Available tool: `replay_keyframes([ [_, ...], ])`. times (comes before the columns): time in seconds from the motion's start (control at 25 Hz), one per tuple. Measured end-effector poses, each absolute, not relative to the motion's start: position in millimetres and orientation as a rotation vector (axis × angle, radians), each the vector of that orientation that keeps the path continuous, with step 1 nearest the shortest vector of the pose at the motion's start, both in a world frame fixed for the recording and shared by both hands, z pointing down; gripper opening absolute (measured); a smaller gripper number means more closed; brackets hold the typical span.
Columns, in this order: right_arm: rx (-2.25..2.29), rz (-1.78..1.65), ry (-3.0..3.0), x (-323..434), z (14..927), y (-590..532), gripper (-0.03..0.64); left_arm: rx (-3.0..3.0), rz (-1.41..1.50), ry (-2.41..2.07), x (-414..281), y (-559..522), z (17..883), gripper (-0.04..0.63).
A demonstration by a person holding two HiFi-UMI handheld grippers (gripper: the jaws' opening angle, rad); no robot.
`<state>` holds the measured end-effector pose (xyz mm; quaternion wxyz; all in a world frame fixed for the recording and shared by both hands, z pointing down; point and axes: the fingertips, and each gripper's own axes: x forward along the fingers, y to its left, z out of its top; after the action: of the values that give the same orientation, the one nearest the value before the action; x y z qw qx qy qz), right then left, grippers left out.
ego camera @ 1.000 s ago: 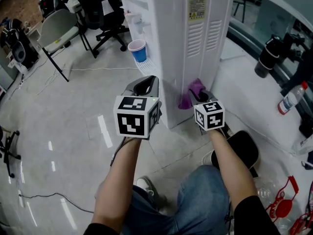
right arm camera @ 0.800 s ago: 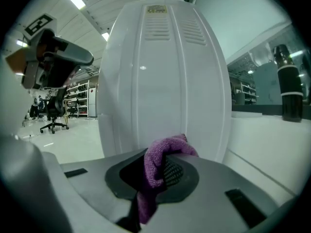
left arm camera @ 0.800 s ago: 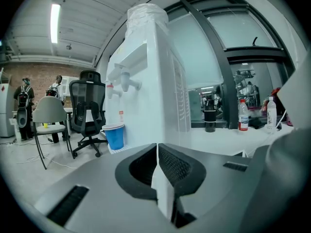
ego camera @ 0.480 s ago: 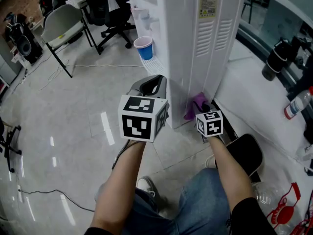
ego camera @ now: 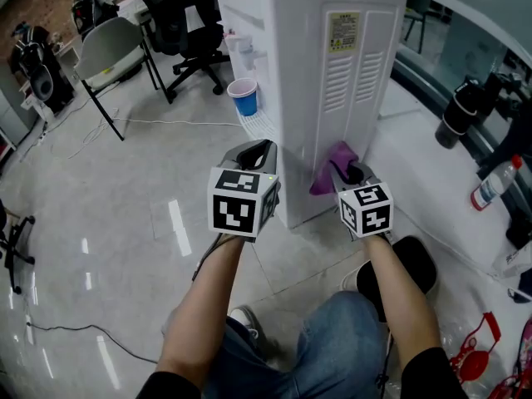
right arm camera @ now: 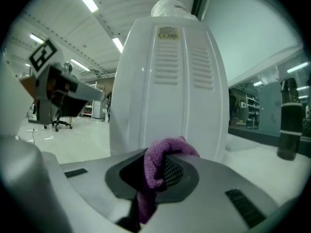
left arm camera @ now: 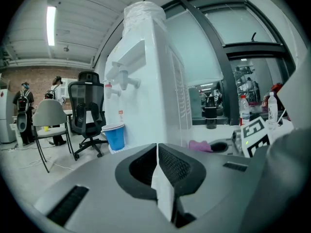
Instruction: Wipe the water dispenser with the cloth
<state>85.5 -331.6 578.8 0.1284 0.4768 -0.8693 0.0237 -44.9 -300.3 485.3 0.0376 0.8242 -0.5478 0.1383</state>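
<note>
Holding the purple cloth (right arm camera: pixel 156 165) low against the vented side panel of the white water dispenser (ego camera: pixel 293 73), the right gripper (ego camera: pixel 347 172) has its jaws clamped on the fabric. A folded end of the cloth bulges out between them toward the panel; whether it actually touches the plastic cannot be told. The left gripper (left arm camera: pixel 156 163) hangs just beside the dispenser's near corner, its jaws pressed together with nothing between them. A blue cup (ego camera: pixel 244 96) stands on the drip tray at the dispenser's front, below the taps. A black office chair (ego camera: pixel 178 25) stands farther out beyond that front.
</note>
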Motion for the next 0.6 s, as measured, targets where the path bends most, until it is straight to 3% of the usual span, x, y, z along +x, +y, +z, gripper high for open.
replay_keyframes([
  [0.6,1.189,-0.501,-2.701,56.1,320.0,-295.4,0.043,2.528,0.399,-1.651,-42.8,-295.8,481.2,0.032],
])
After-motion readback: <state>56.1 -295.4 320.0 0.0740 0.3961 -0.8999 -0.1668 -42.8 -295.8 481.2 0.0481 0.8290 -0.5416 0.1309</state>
